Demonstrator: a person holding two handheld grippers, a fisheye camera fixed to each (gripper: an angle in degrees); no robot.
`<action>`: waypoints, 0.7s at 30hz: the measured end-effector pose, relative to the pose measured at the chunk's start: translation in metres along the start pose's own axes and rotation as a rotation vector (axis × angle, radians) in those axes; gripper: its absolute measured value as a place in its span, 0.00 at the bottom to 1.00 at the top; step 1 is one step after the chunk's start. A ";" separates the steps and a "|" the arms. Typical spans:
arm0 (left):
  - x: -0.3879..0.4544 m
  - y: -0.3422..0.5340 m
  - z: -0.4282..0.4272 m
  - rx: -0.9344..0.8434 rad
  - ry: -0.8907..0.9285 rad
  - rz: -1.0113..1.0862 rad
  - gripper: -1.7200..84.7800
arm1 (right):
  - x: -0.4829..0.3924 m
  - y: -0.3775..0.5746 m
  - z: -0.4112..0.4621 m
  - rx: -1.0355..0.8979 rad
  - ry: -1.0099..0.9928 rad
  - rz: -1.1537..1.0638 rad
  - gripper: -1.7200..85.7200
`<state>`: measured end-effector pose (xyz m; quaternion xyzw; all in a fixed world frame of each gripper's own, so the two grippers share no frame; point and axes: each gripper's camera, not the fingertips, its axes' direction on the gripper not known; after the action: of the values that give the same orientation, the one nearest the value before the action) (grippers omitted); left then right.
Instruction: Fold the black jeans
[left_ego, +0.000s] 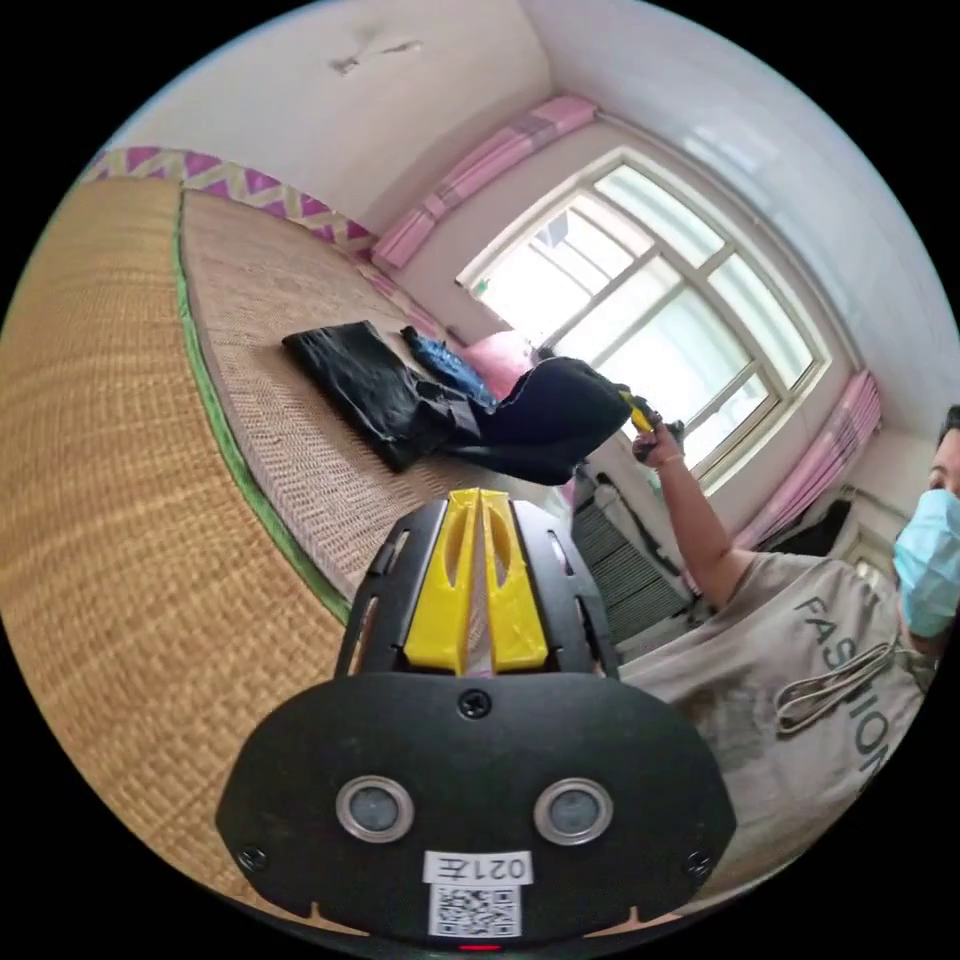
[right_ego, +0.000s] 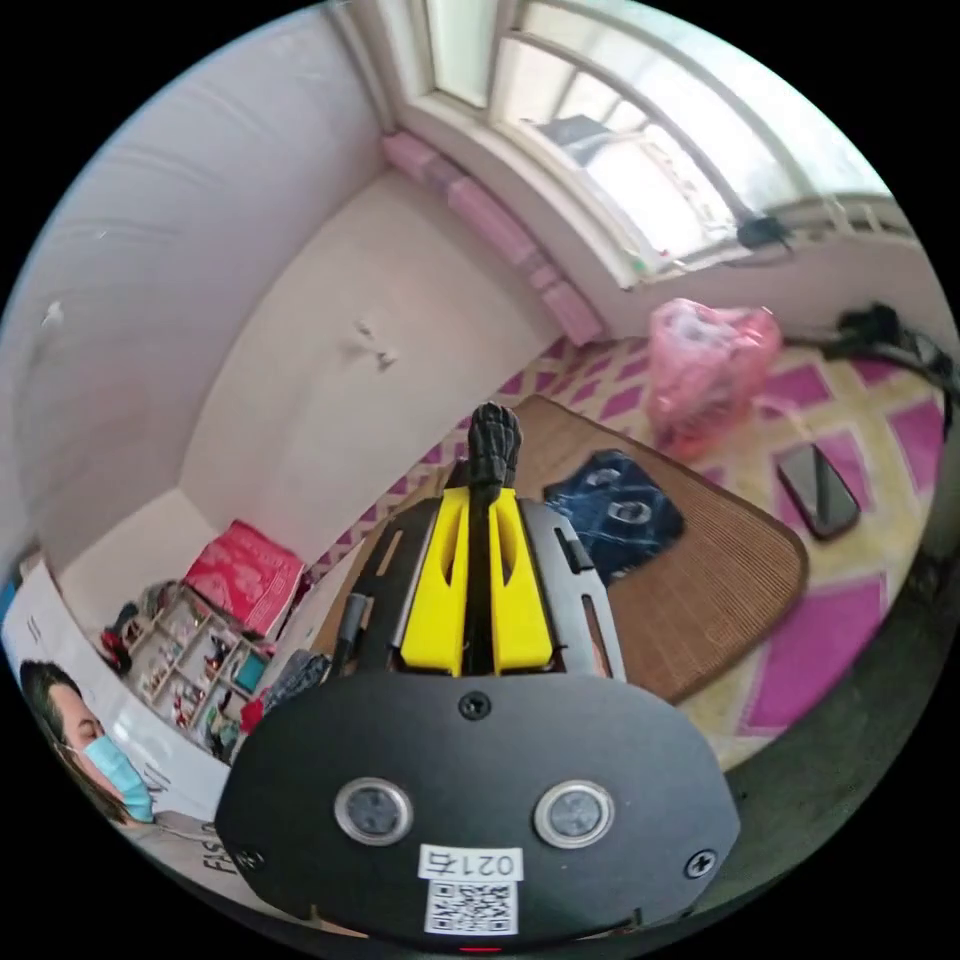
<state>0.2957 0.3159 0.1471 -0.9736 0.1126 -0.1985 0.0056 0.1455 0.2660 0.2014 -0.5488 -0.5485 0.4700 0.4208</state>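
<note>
Left gripper view carries the relation that counts: the jeans (left_ego: 420, 400) lie on the woven mat (left_ego: 150, 480), running as one long dark band from a flat end toward the mat's far edge to a lifted end near the window (left_ego: 650, 320). That lifted end hangs from the right gripper (left_ego: 640, 412), held up in the person's hand (left_ego: 655, 445) off the mat's window-side edge. So the long axis runs from the flat end on the mat up to the raised right gripper, and the left gripper (left_ego: 478, 500) sits off to the side of that line, near the mat's green-trimmed edge (left_ego: 235, 450), well apart from the cloth.

Its yellow jaws are pressed together with nothing between them.

Right gripper view shows the right gripper (right_ego: 482, 495) with jaws closed on a bunched knot of black denim (right_ego: 495, 445) that sticks out past the tips; both jaws press on it.

The jeans look black, slightly glossy, already doubled lengthwise into a narrow strip, wrinkled where the flat part meets the lifted part. A blue folded garment (right_ego: 612, 512) lies on the mat beyond, just beside the jeans in the left gripper view.

My judgement: the right hand is placed to carry its end over toward the flat end, while the left, being nearer the middle, could pin the crease.
</note>
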 end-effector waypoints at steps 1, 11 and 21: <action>0.012 -0.015 0.022 -0.037 -0.092 0.076 0.04 | 0.049 0.005 -0.003 -0.007 0.034 0.067 0.04; 0.065 -0.097 0.203 -0.440 -0.479 0.562 0.19 | 0.249 0.067 -0.022 0.013 -0.097 0.283 0.05; 0.041 -0.162 0.197 -0.356 -0.419 0.314 0.03 | 0.279 0.091 -0.039 0.008 -0.167 0.304 0.06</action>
<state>0.4438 0.4580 -0.0095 -0.9497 0.2908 0.0327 -0.1112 0.1899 0.5427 0.1049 -0.5826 -0.4904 0.5744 0.3003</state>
